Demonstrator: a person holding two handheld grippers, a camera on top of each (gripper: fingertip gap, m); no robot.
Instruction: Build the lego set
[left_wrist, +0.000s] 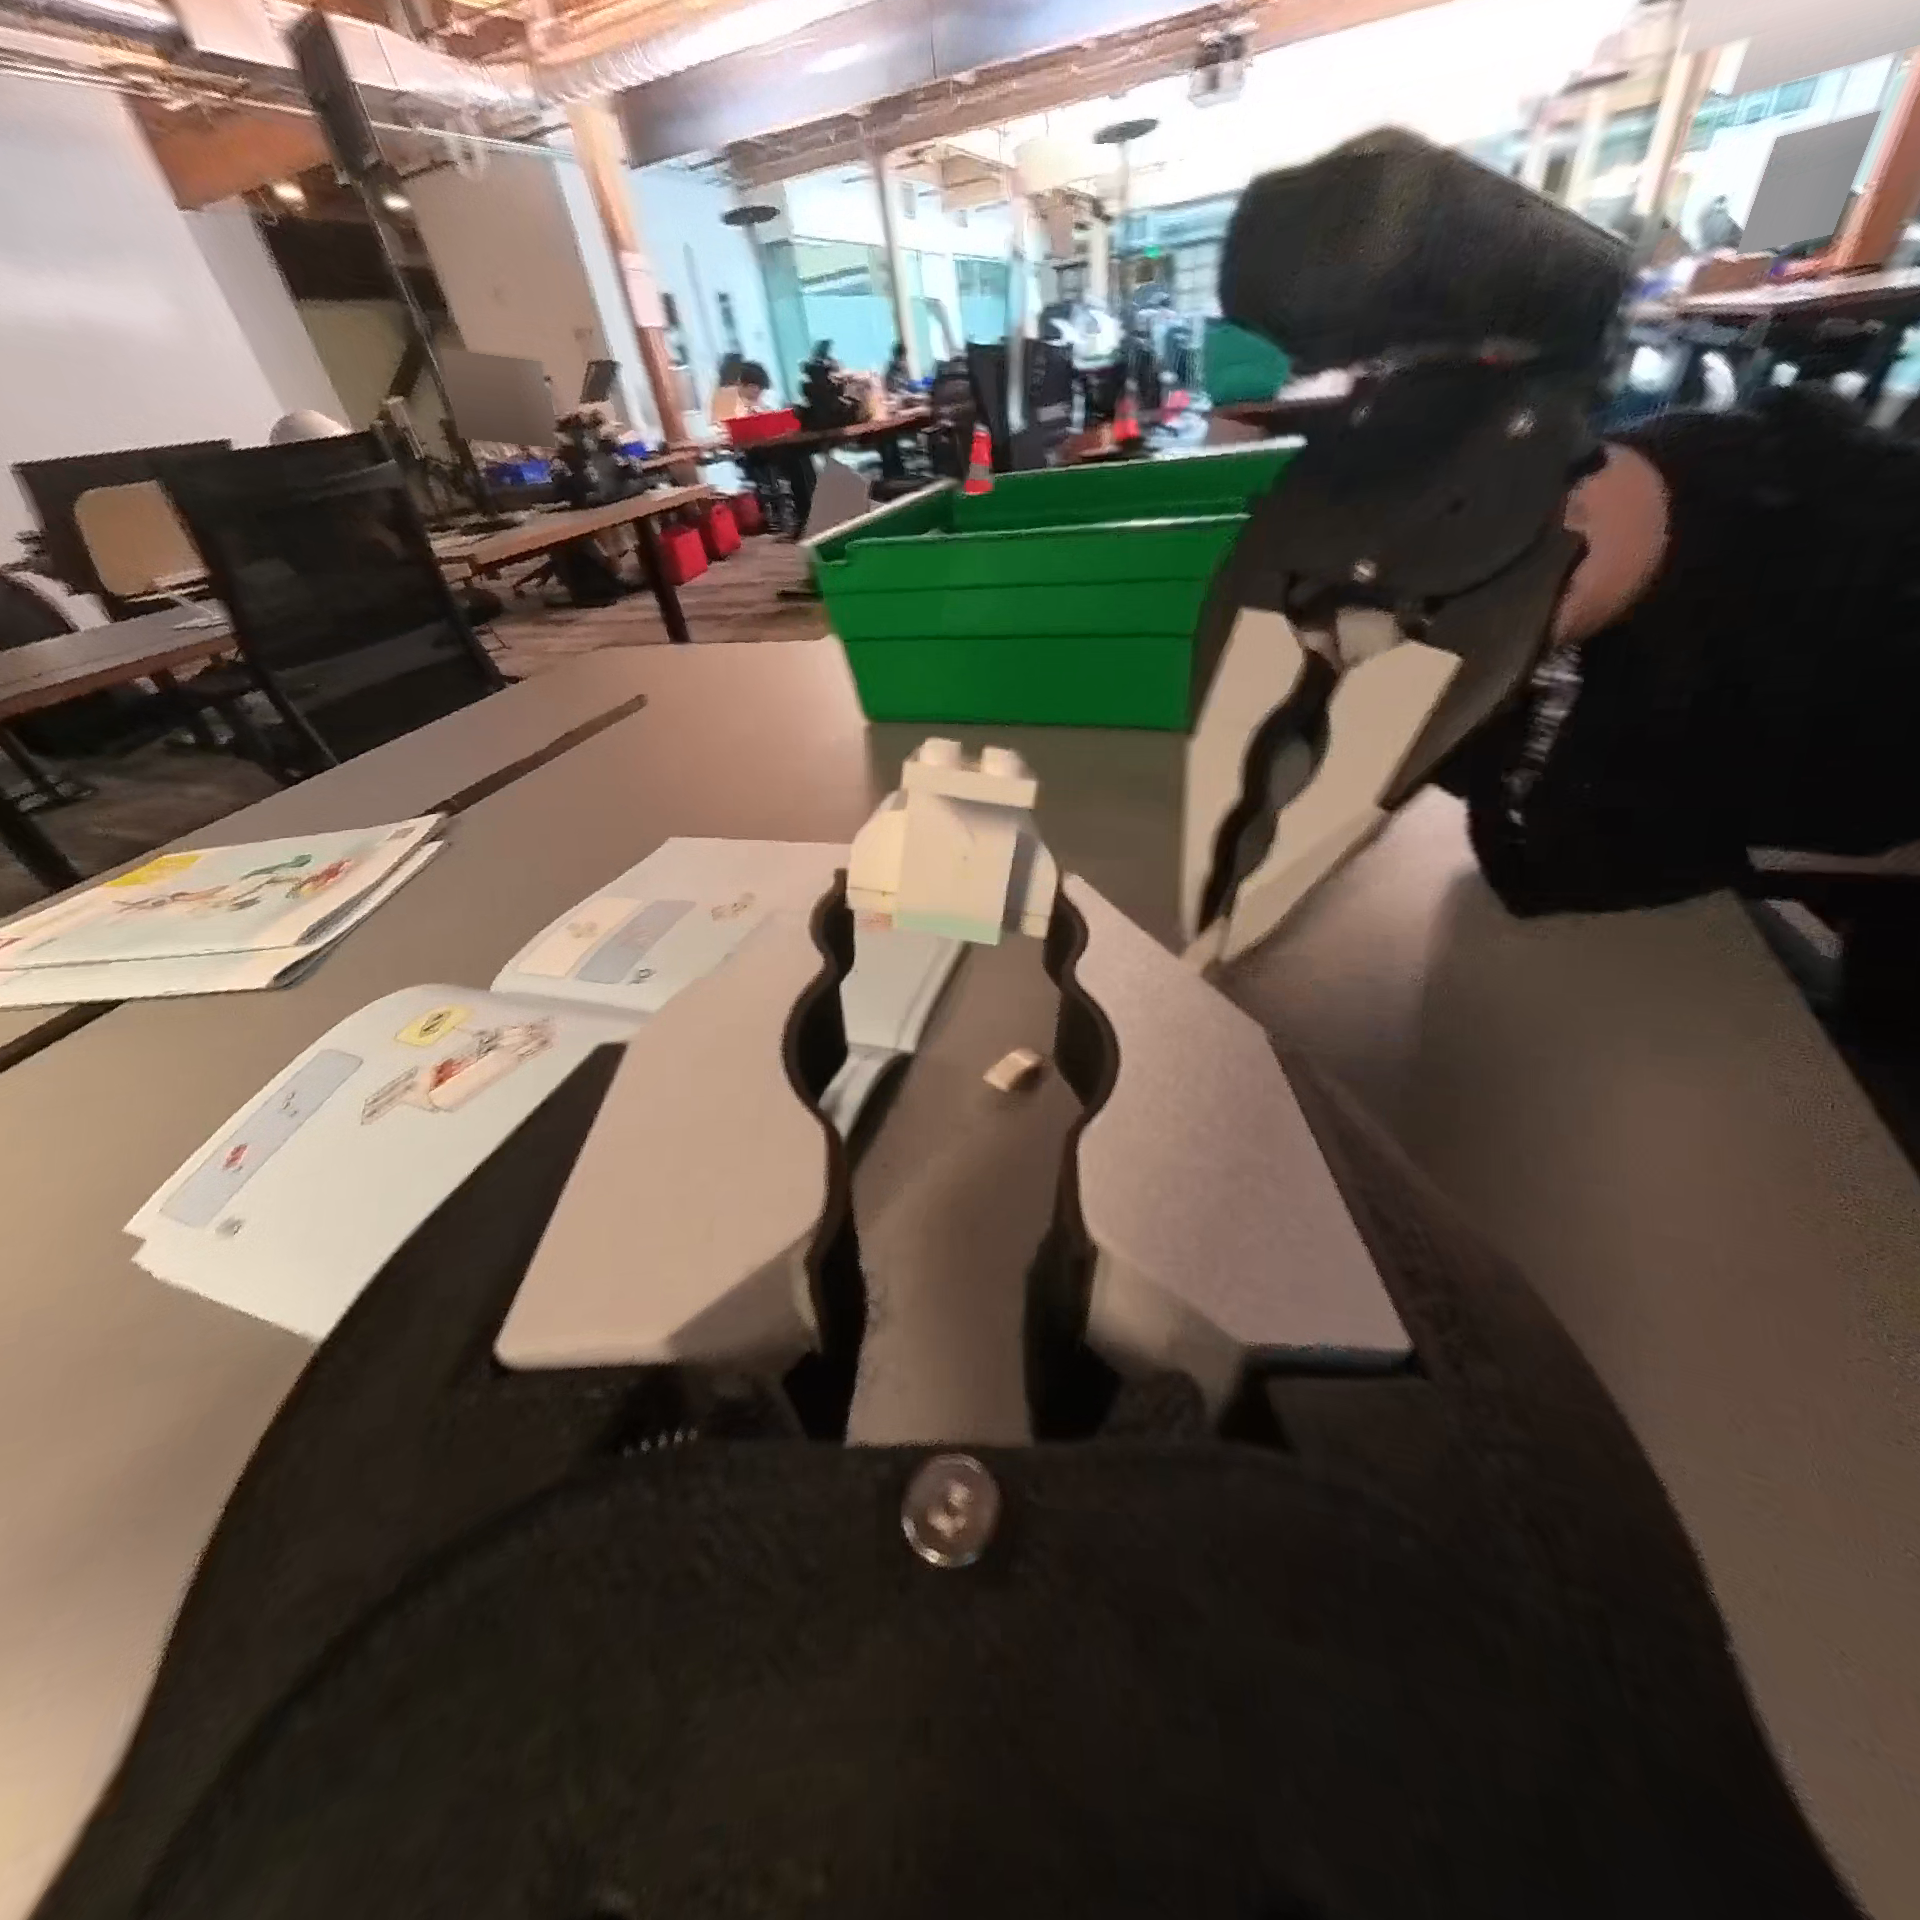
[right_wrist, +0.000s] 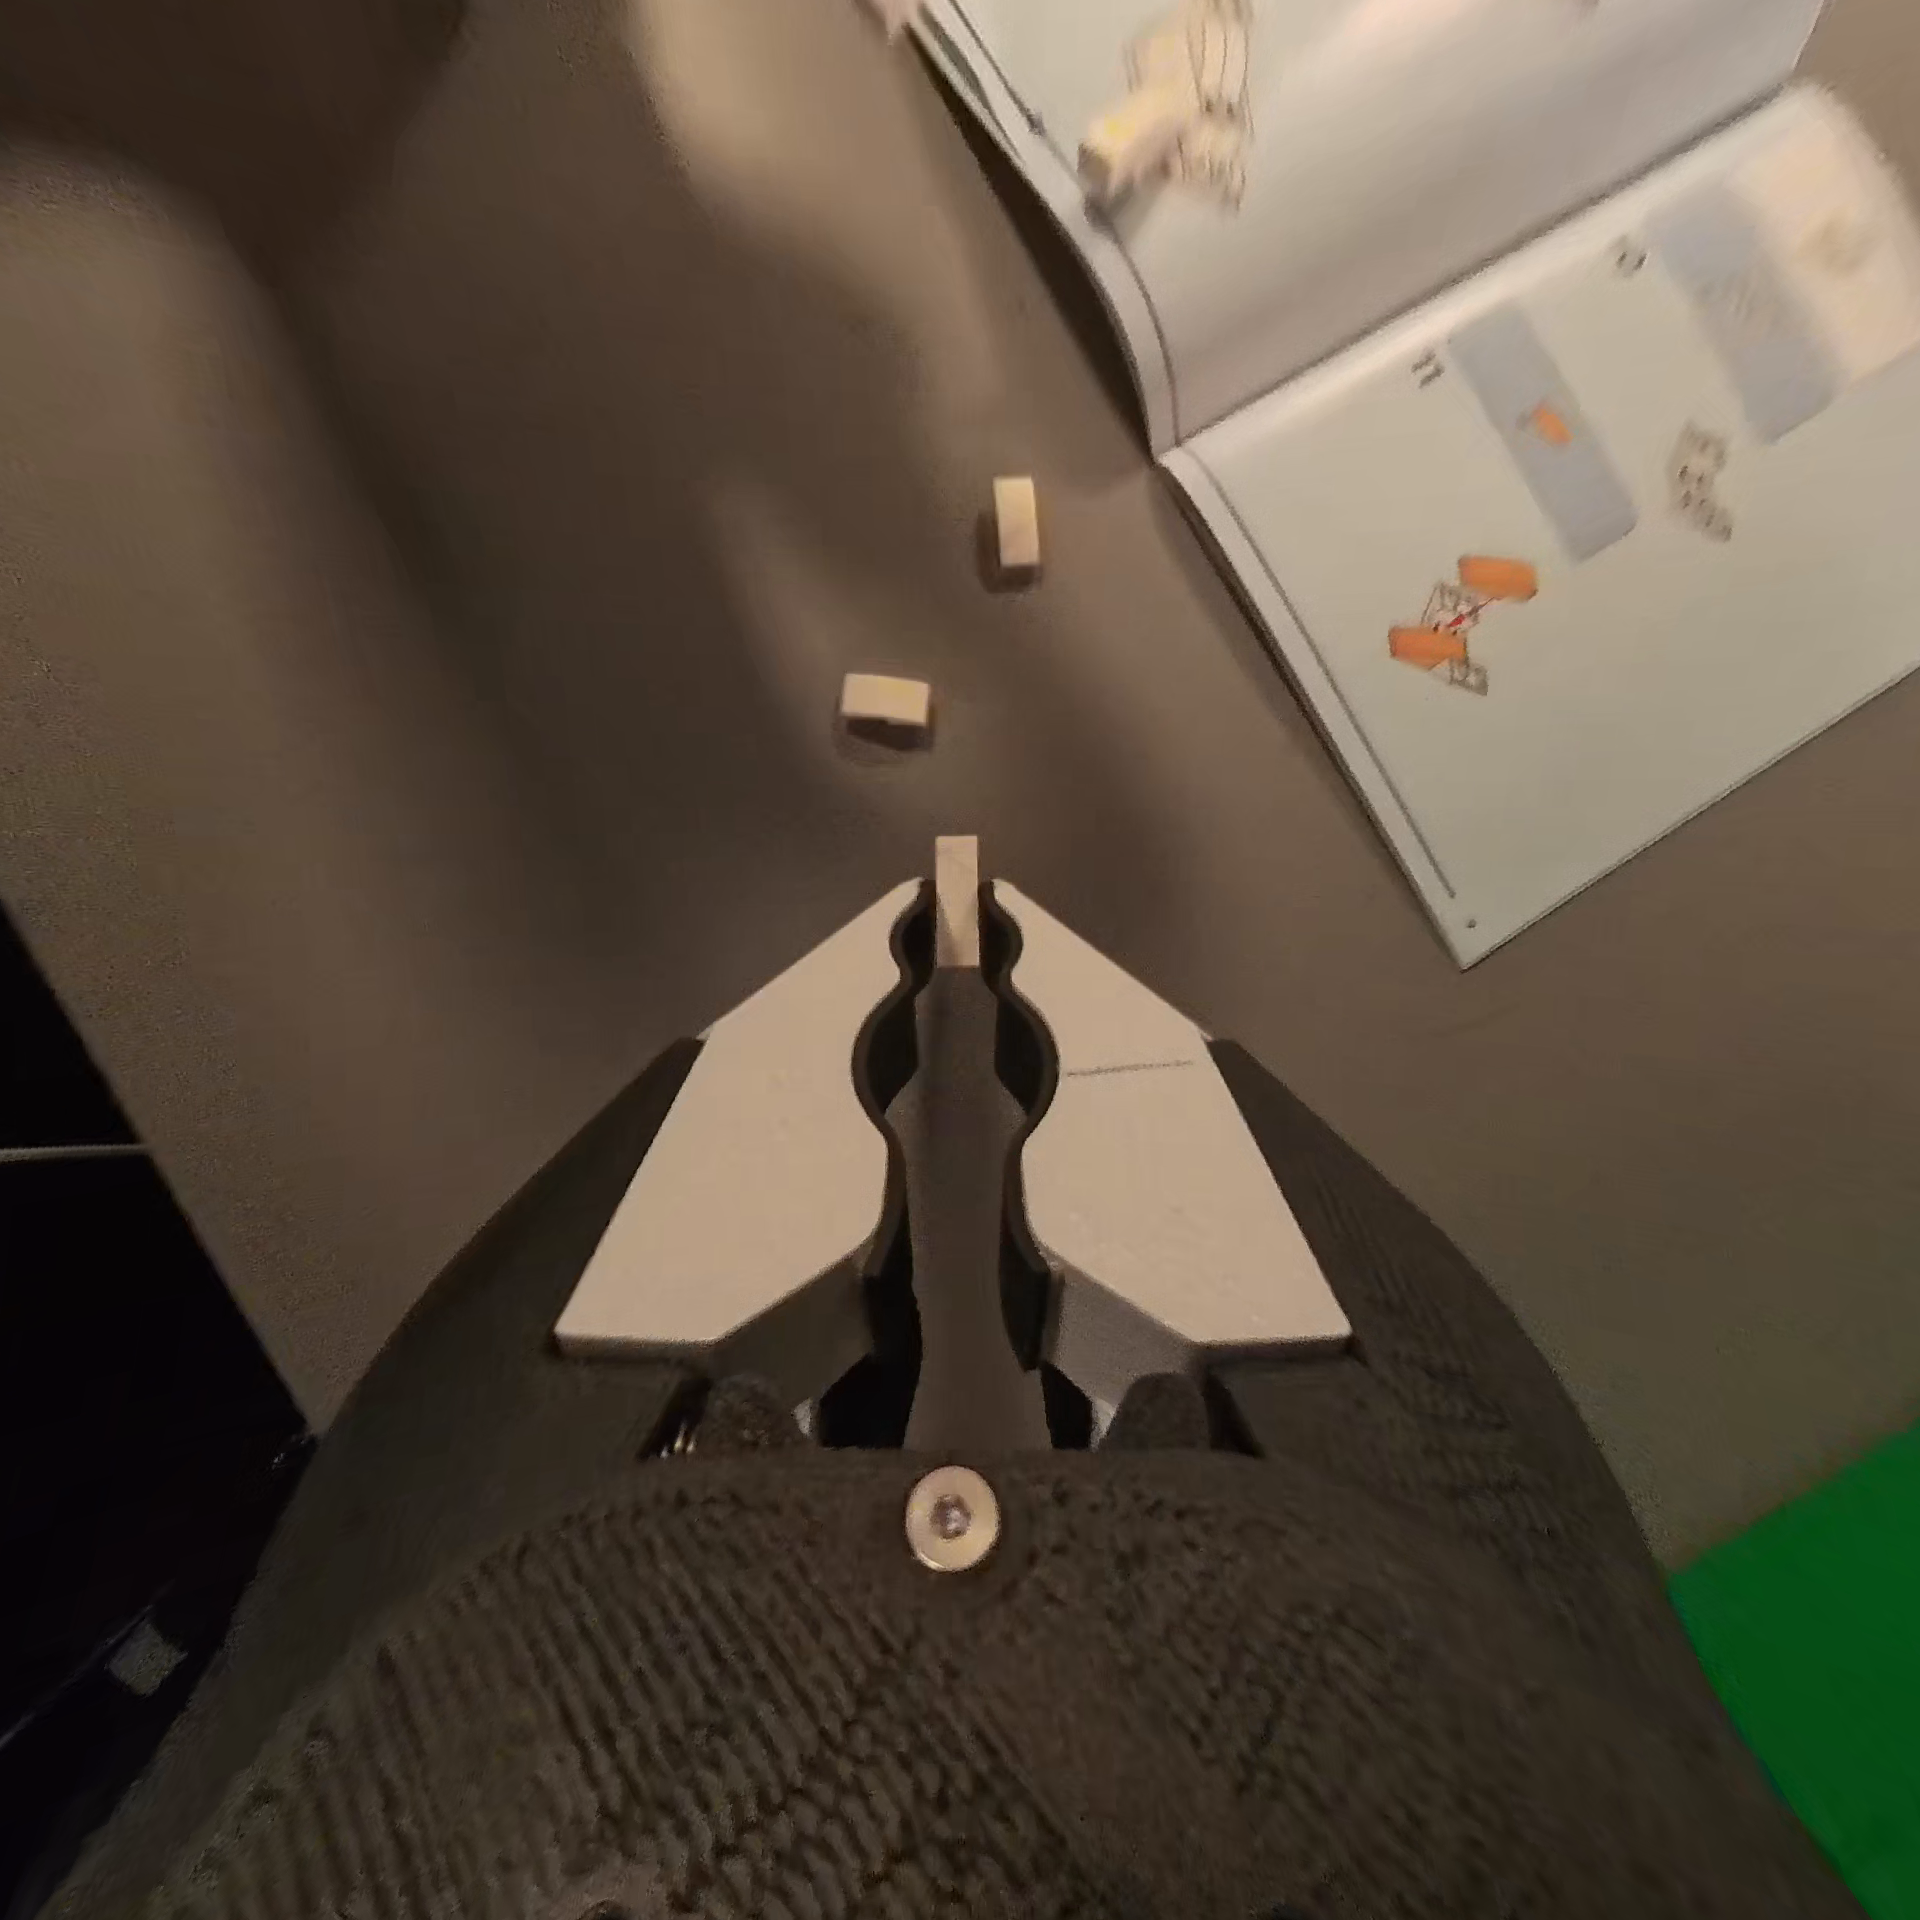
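My left gripper (left_wrist: 951, 909) is shut on a white lego assembly (left_wrist: 951, 857) with studs on top and holds it above the grey table (left_wrist: 416, 1455). My right gripper (right_wrist: 956, 899) is shut on a small white brick (right_wrist: 956, 899), pointing down at the table. It also shows in the left wrist view (left_wrist: 1210, 945), tips near the table, to the right of the assembly. Two small white bricks lie loose on the table beyond my right fingertips, one near (right_wrist: 885, 709) and one farther (right_wrist: 1012, 530). One small brick (left_wrist: 1010, 1070) shows between my left fingers on the table.
An open instruction booklet (left_wrist: 416, 1101) lies on the table to the left; it also shows in the right wrist view (right_wrist: 1558, 520). A second booklet (left_wrist: 218, 899) lies farther left. Stacked green bins (left_wrist: 1023, 613) stand at the back. A person's dark sleeve (left_wrist: 1714, 675) holds the right gripper. The tips of one gripper are about 12 cm away from the tips of the other.
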